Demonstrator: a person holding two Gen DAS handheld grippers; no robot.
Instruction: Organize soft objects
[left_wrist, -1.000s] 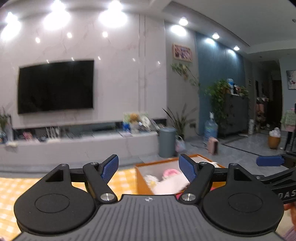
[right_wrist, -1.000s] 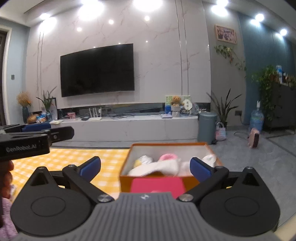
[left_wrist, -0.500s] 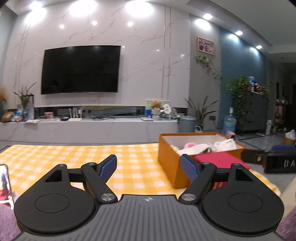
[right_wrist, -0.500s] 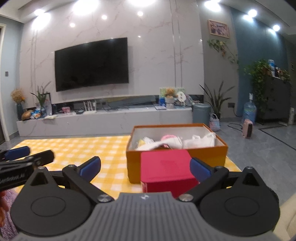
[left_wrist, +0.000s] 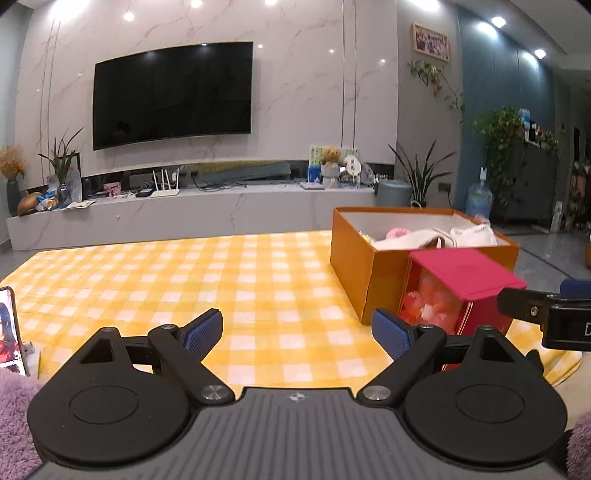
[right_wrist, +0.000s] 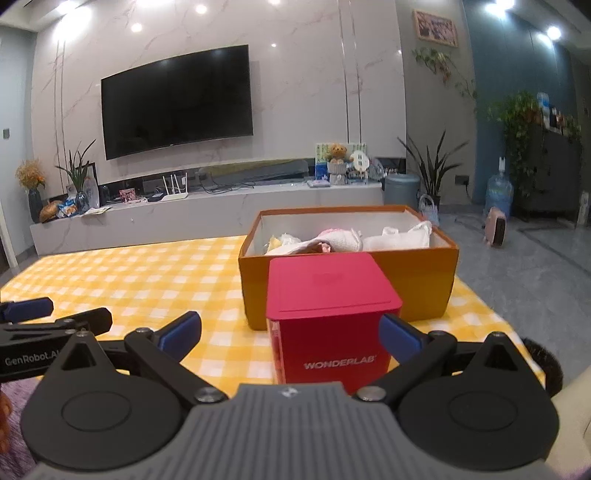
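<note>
From the left wrist, the left gripper (left_wrist: 295, 332) is opening, nothing between its jaws; the orange box (left_wrist: 351, 266) of soft items (left_wrist: 439, 236), possibly cloths, sits ahead right. From the right wrist, the right gripper (right_wrist: 290, 334) stands wide, the red box (right_wrist: 328, 295) just beyond it, untouched.

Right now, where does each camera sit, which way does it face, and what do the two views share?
Left wrist: on the left gripper, facing across the yellow checked cloth toward the TV wall; its jaws are opening on nothing, the right gripper's tip at right.
Right wrist: on the right gripper, facing the red box before the orange box; jaws open, left gripper at left.
Shared: both boxes, cloth, TV.
</note>
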